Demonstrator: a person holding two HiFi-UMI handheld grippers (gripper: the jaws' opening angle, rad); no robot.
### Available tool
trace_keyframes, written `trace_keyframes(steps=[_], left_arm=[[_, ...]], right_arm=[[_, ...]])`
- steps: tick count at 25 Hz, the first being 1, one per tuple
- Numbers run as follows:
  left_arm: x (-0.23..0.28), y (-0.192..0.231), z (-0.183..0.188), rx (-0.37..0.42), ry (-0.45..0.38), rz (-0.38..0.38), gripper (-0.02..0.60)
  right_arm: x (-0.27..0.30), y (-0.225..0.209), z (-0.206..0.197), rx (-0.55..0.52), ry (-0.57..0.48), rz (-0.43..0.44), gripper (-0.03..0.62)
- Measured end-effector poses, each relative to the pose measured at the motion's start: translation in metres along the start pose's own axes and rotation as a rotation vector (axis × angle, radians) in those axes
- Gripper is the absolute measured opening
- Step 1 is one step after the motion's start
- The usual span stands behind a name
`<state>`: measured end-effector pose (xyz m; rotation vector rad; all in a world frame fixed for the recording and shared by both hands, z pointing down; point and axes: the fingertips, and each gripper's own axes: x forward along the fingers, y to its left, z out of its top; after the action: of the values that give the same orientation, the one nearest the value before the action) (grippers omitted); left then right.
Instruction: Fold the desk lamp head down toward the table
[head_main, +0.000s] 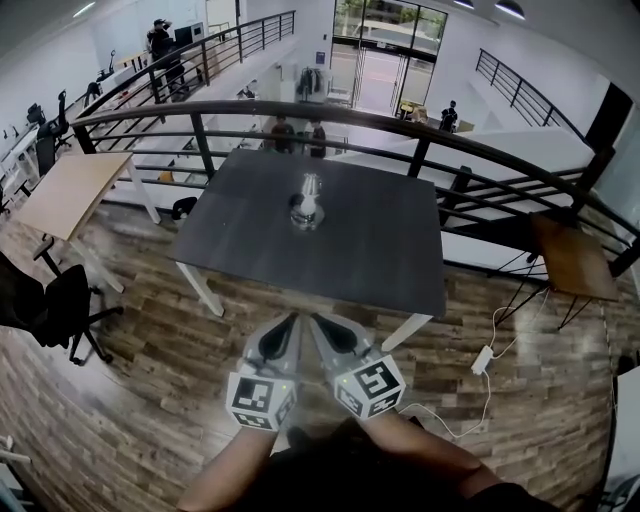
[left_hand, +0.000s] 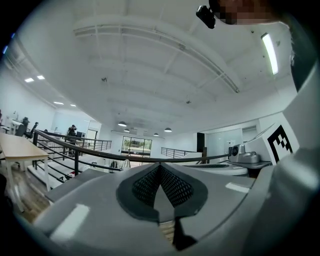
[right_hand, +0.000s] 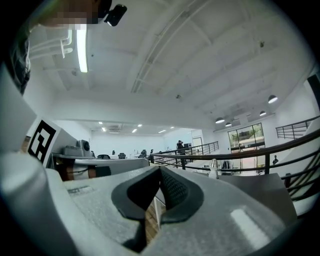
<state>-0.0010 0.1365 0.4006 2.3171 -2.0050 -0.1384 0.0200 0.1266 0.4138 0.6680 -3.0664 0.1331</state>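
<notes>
— Dark table (head_main: 380, 250) beside the balcony railing (head_main: 400, 118): where does the desk lamp (head_main: 307, 203) stand?
— Near its middle, toward the far side, well apart from both grippers.
— And the jaws?
— Left gripper (head_main: 293, 320) and right gripper (head_main: 313, 320) hover side by side, short of the near edge, each pair pressed together on nothing

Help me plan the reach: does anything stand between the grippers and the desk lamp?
Nothing visible does. Only bare table lies between the left gripper, the right gripper and the desk lamp standing mid-table.
</notes>
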Motion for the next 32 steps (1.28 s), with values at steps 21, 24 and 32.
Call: trace_keyframes(steps=[21,24,32], left_arm=[[0.208,0.109,0.004,0.031,-0.01,0.106,0.002],[0.236,0.115,0.006,0.038,-0.018,0.119,0.002],[0.278,0.134,0.006,0.039,-0.012,0.136,0.002]], right_arm=[[0.16,-0.177,0.024,-0.011,0.001,0.105,0.003],[0.174,-0.202,0.028,-0.02,-0.003,0.124,0.003],[0.202,-0.238,0.033,-0.016,-0.009,0.134,0.003]])
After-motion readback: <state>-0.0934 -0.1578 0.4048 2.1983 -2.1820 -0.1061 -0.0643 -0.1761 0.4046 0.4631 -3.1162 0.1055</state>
